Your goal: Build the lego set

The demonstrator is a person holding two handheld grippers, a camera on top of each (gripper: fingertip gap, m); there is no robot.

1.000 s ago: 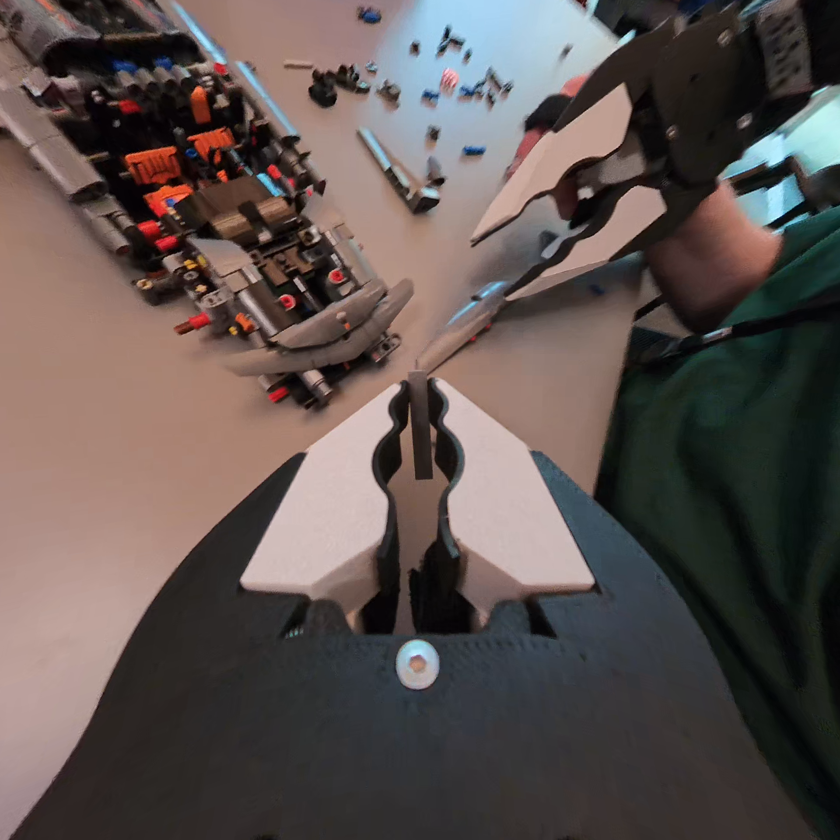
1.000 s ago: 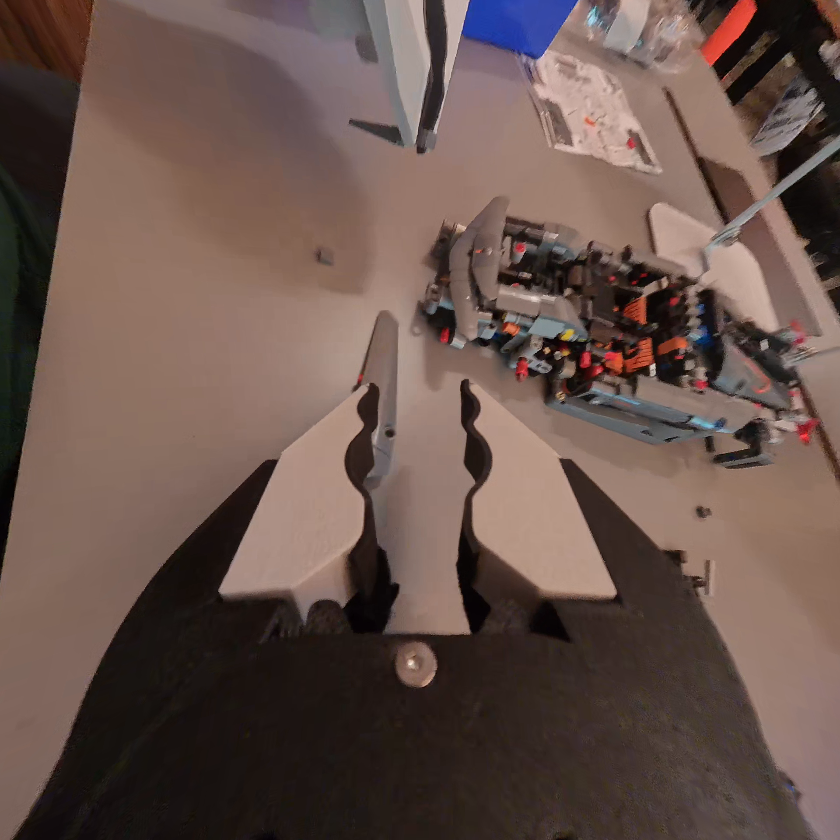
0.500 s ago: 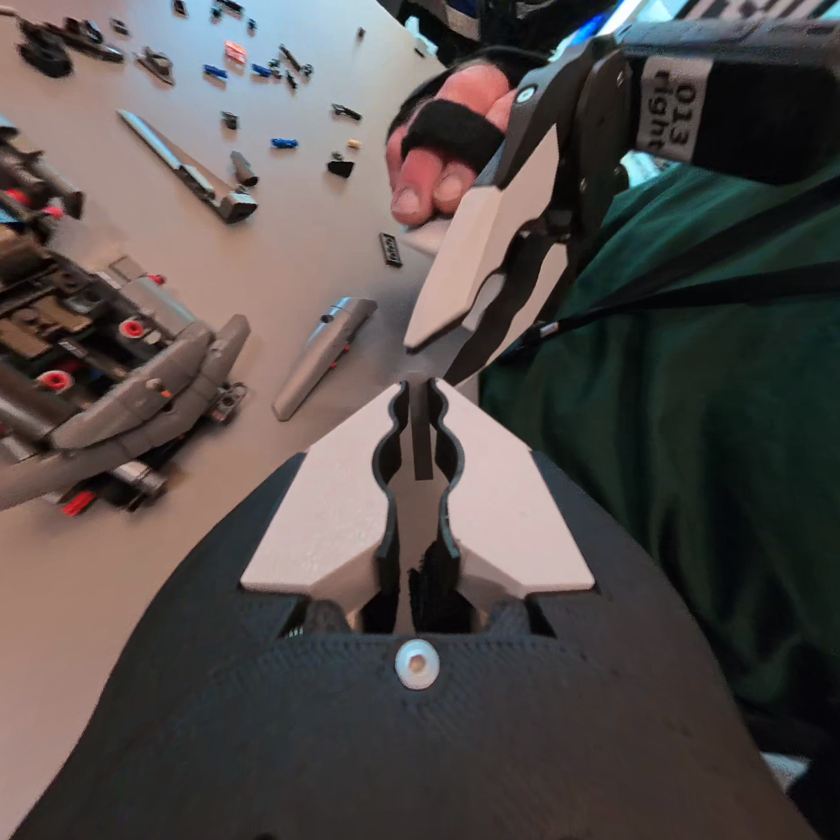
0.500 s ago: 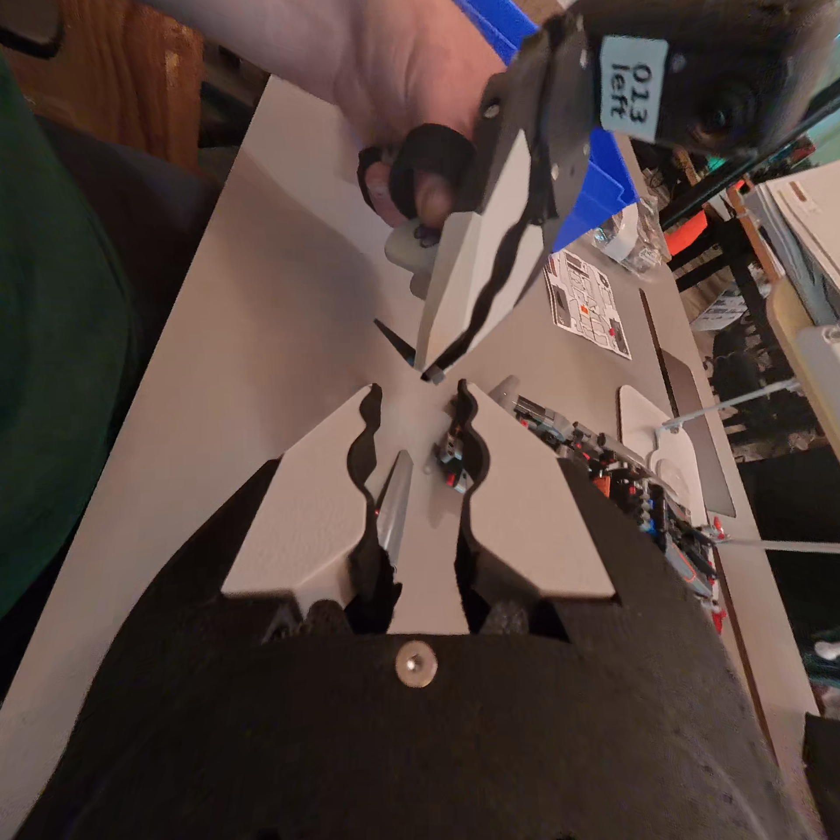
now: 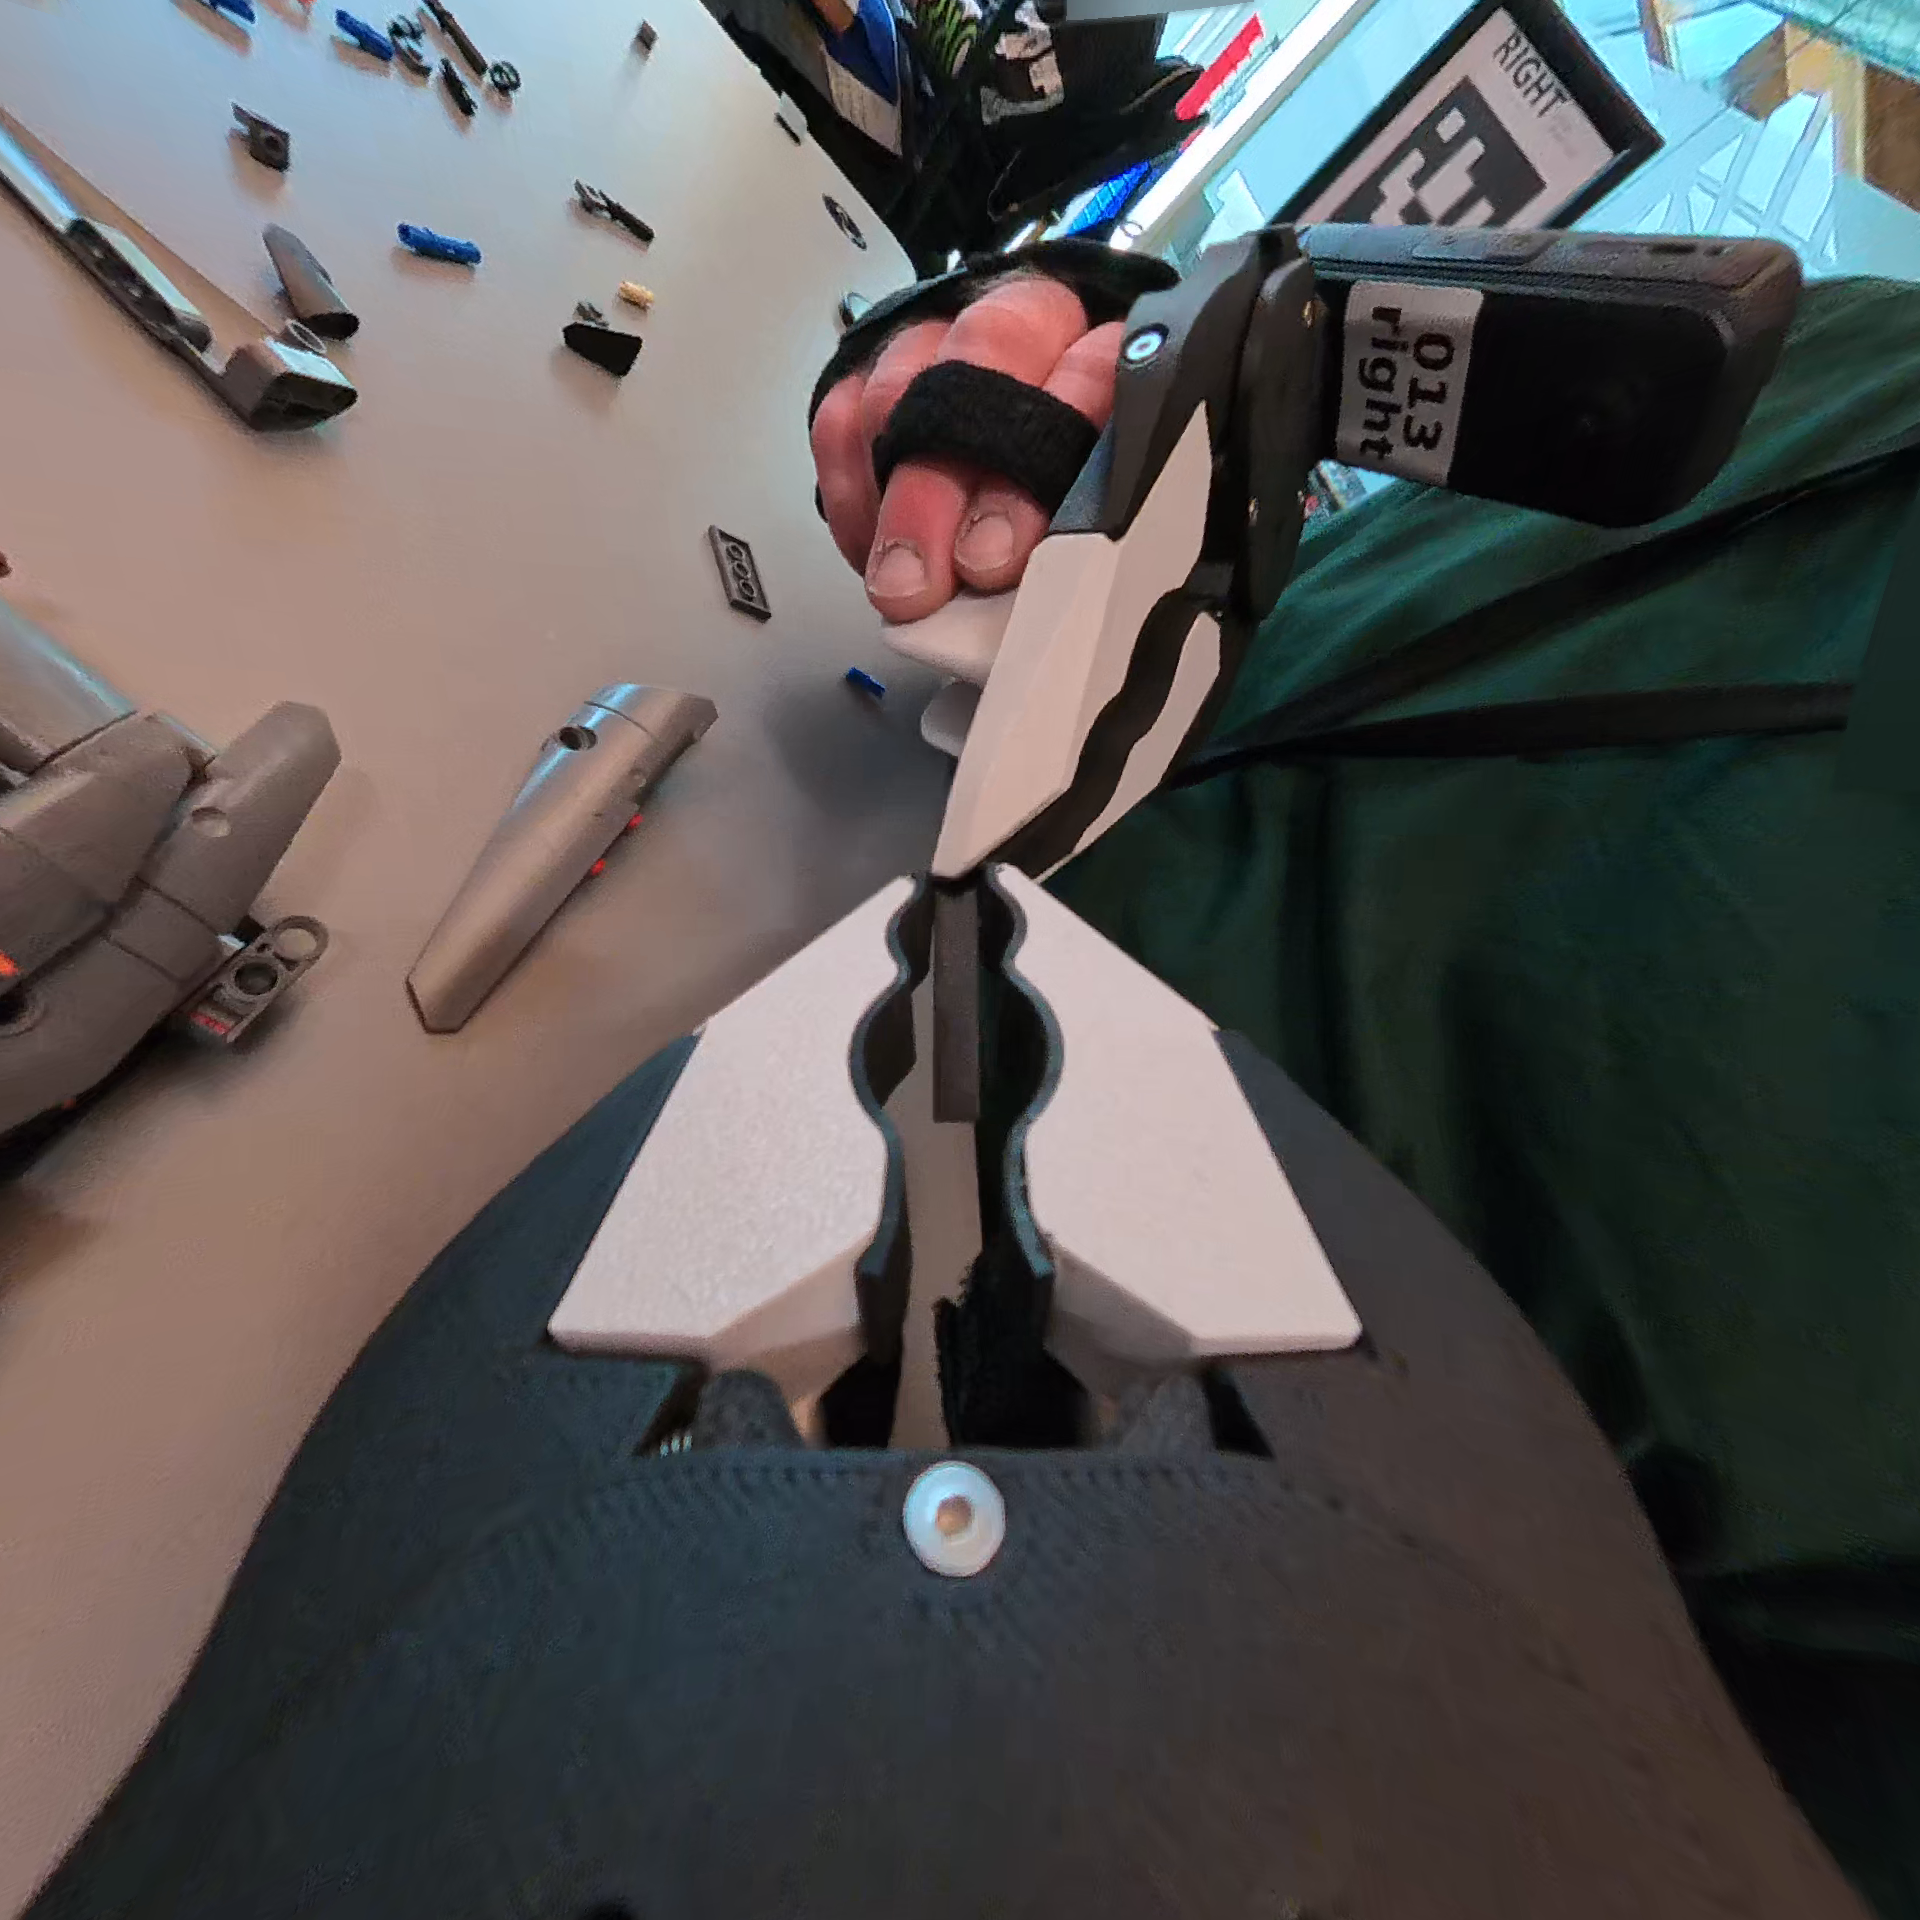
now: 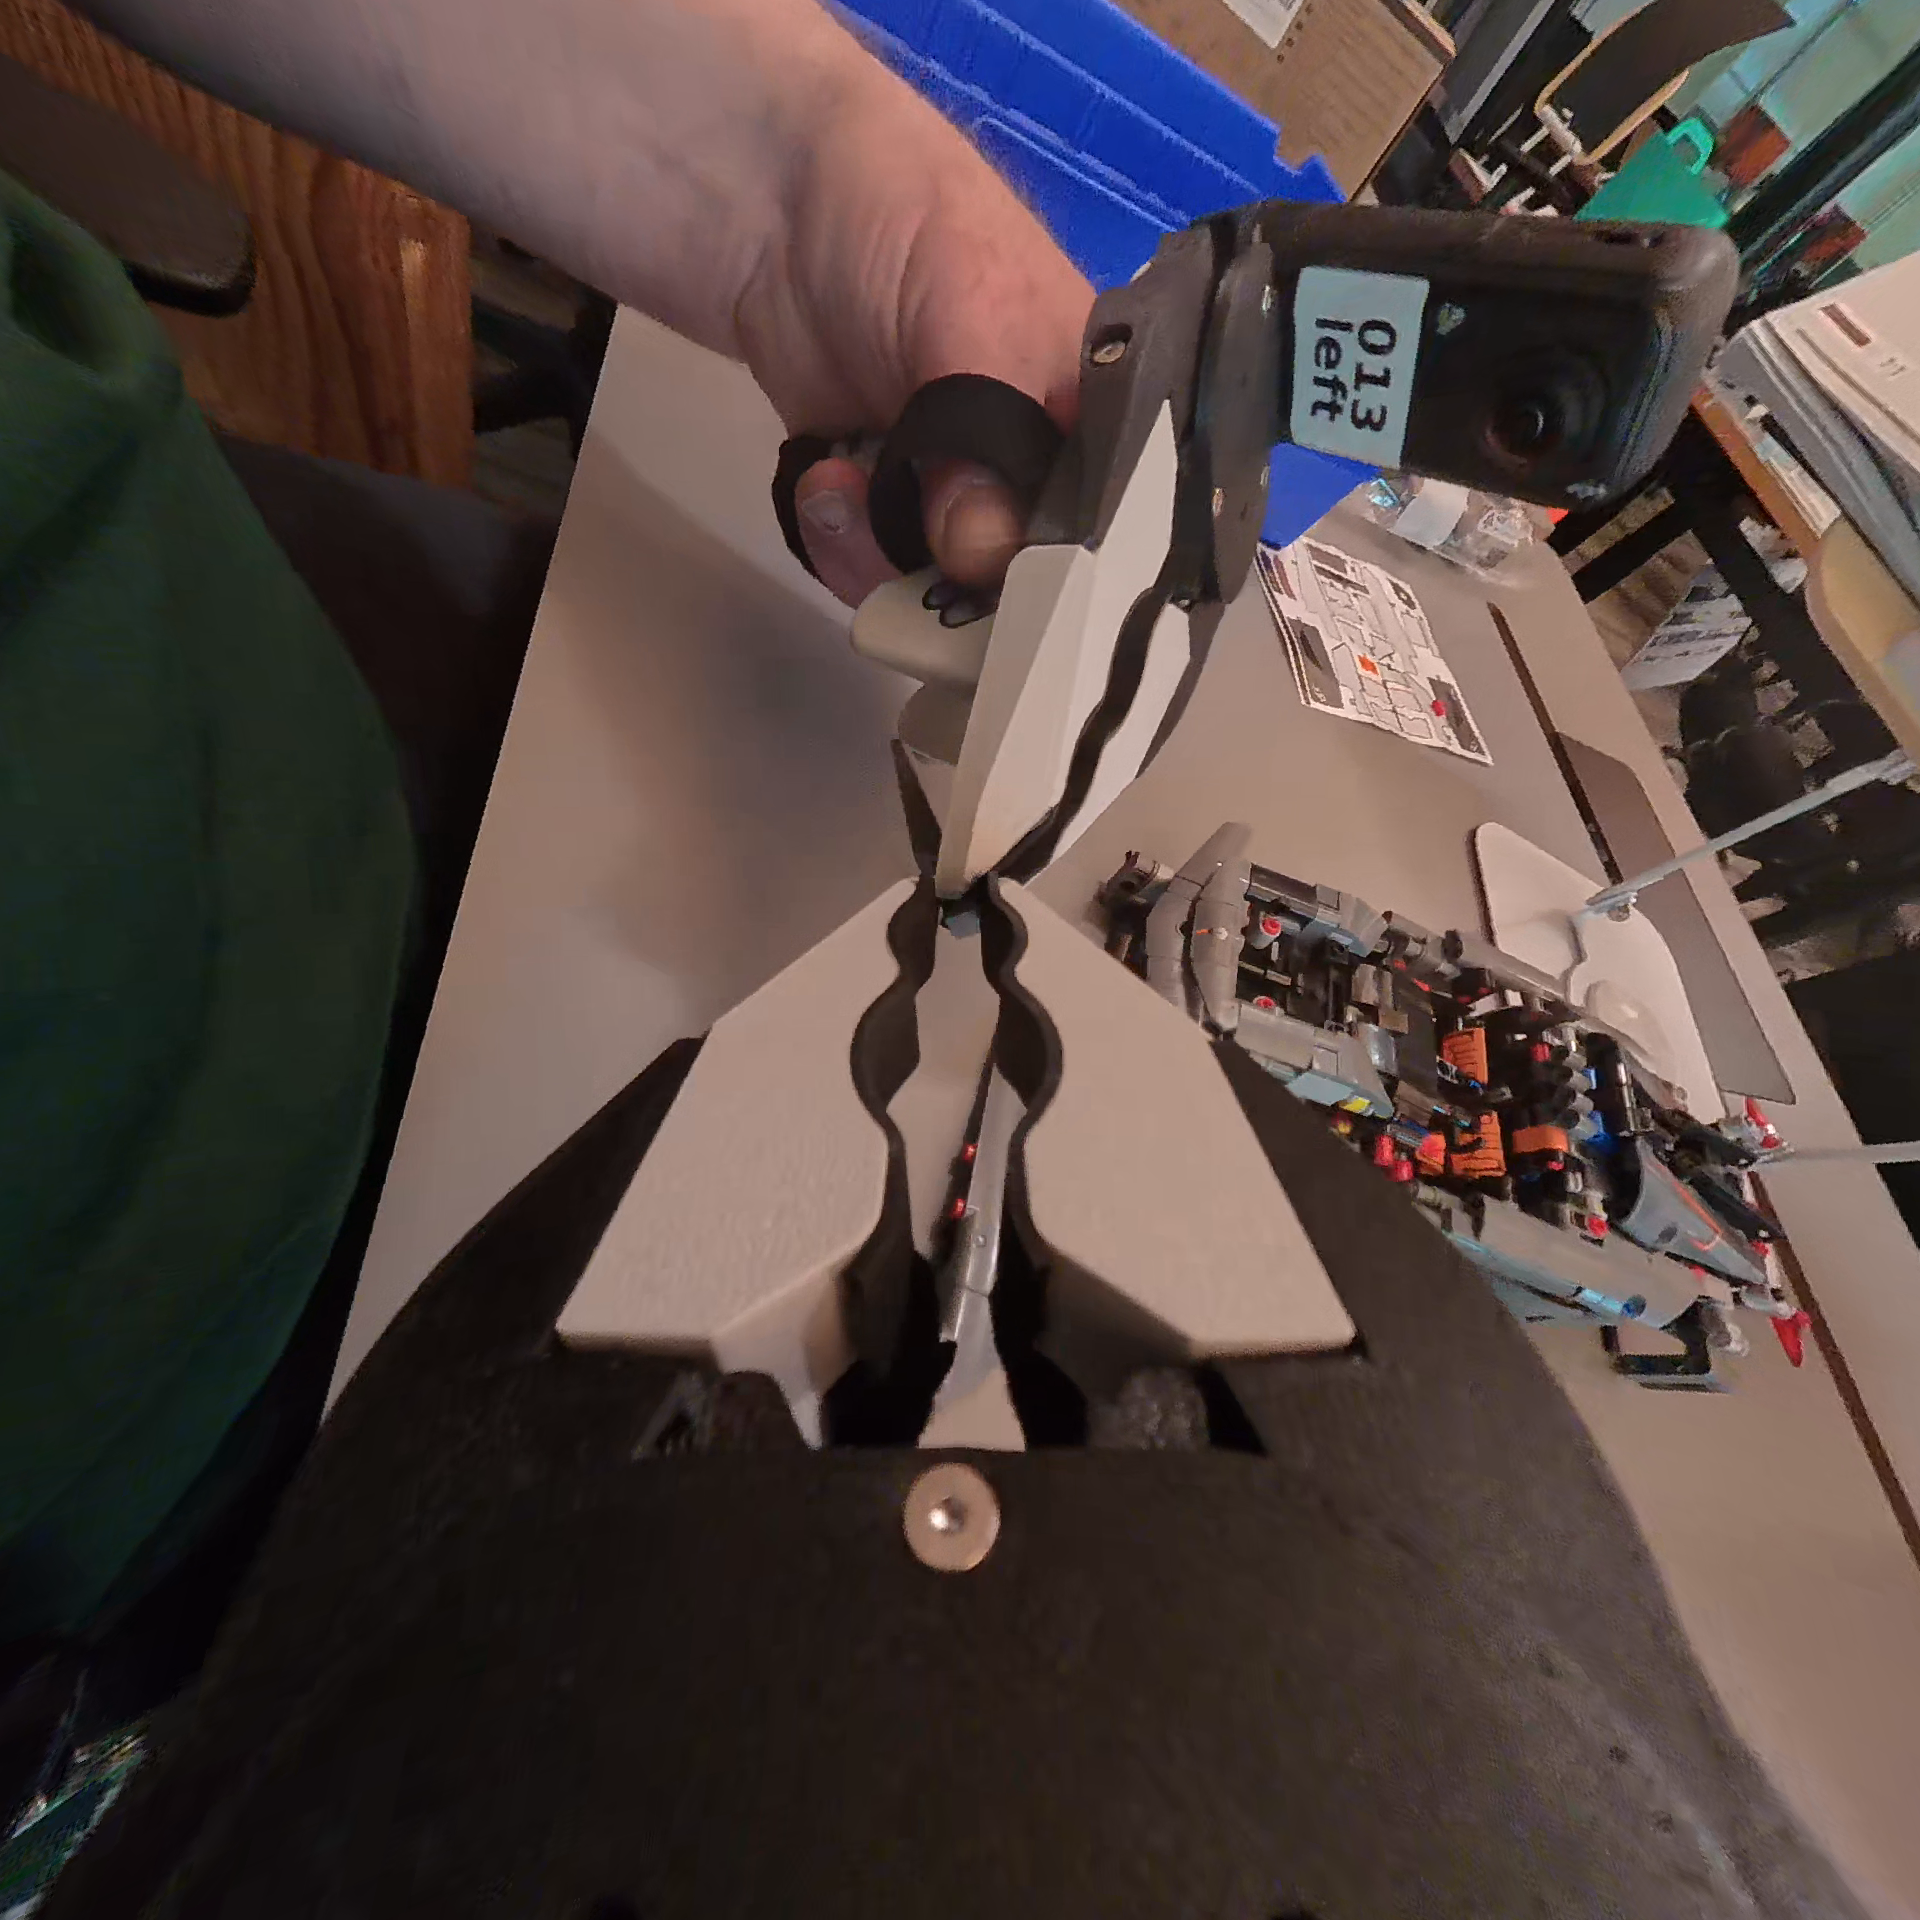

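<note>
My left gripper point(image 5: 956, 888) is shut on a thin dark grey lego plate point(image 5: 956, 1018) that stands on edge between its pads, held in the air near the person's body. My right gripper point(image 6: 958, 902) meets it tip to tip and is closed on the plate's far end point(image 6: 961, 922). In the left wrist view the right gripper point(image 5: 961, 864) comes in from the upper right. The grey, black and orange lego car model point(image 6: 1455, 1091) lies on the table. A grey tapered panel point(image 5: 561, 862) lies beside the model's front point(image 5: 125, 862).
Loose small parts point(image 5: 436, 244), a long grey beam point(image 5: 156, 301) and a black plate point(image 5: 740, 571) lie on the table point(image 5: 468, 499). An instruction sheet point(image 6: 1371, 655) and a blue bin point(image 6: 1091, 114) are beyond the model. The person's green torso point(image 5: 1558, 1039) is close by. Left and right tips are no more than a few centimetres apart.
The right gripper rose from the table, swung to face the left one and closed on the plate's end. The left gripper turned toward the body, still holding the plate.
</note>
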